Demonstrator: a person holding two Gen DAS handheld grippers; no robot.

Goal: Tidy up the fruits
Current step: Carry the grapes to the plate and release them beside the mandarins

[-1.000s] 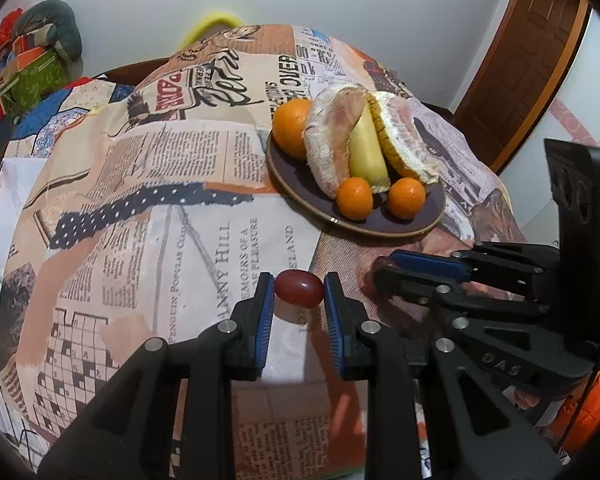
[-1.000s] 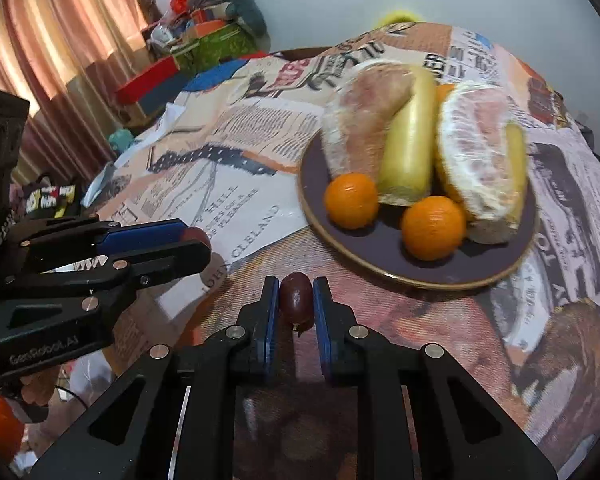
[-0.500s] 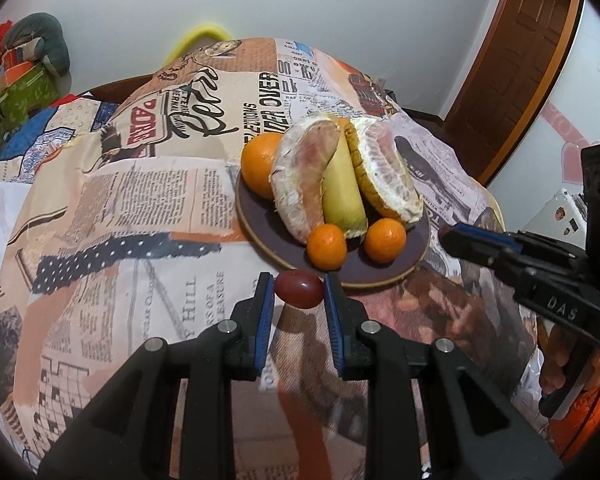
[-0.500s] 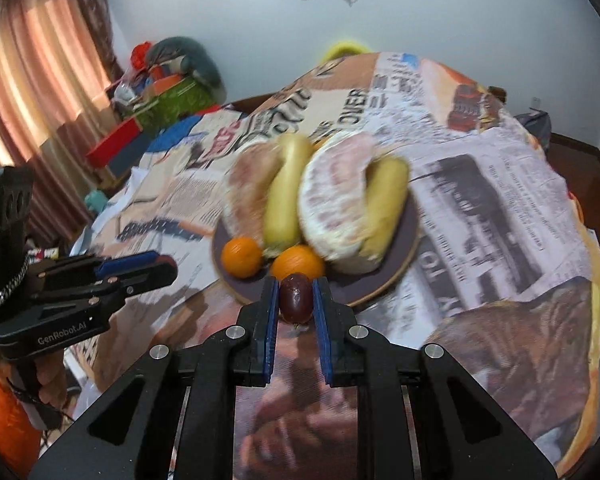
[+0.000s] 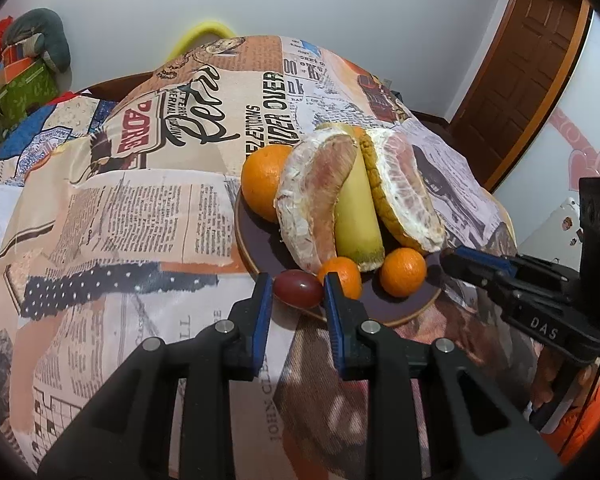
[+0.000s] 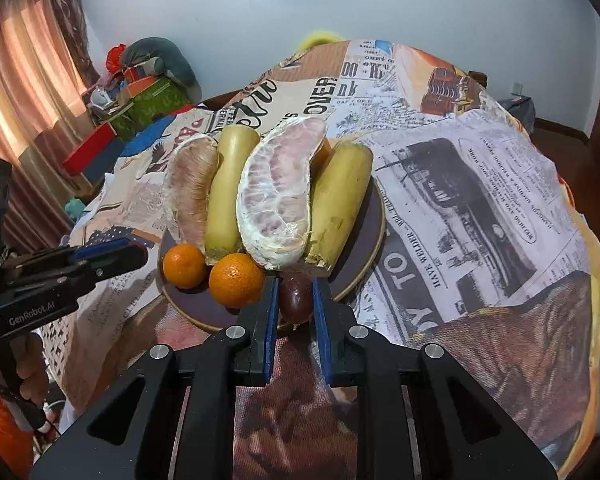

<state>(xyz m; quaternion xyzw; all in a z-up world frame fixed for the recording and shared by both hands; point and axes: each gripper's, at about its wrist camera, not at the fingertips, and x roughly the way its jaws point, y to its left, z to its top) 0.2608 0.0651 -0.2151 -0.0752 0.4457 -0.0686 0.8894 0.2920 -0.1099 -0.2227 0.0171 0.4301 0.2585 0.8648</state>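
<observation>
The table (image 5: 112, 216), draped in a newspaper-print cloth, carried a dark plate (image 6: 374, 220) crowded with pomelo segments (image 6: 278, 196), bananas (image 6: 340, 204) and small oranges (image 6: 236, 280), leaving only its near edge free, which was likely why both grippers hung there. The left gripper (image 5: 298, 288) was clamped on a glossy dark-red grape (image 5: 297, 289) at the plate's near rim, and the right gripper (image 6: 295, 300) pinched a second, darker grape (image 6: 296, 300) over the rim beside the oranges.
</observation>
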